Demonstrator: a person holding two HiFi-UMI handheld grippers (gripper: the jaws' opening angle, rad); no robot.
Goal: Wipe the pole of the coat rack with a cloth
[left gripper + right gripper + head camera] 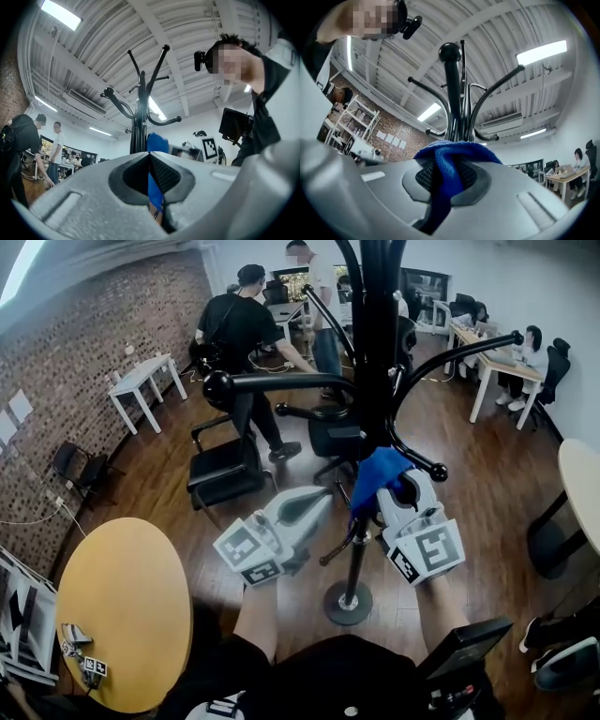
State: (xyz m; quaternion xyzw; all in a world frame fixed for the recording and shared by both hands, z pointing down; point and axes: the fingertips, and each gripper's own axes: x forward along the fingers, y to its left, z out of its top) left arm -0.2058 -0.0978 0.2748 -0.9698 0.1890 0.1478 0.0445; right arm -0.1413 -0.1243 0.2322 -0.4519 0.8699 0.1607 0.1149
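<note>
Cloth is pinched between right gripper fingers at pole; left gripper fingers are pressed together beside cloth.

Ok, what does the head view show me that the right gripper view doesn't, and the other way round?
Only the head view: the coat rack's round base, the pole below the blue cloth, the left tool and the yellow table. Only the right gripper view: the right tool seen close, shut on the cloth, which is pinched between its pads, and white shelving by the brick wall. Both: the cloth, the pole, the rack's hooks and the desk with seated people.
</note>
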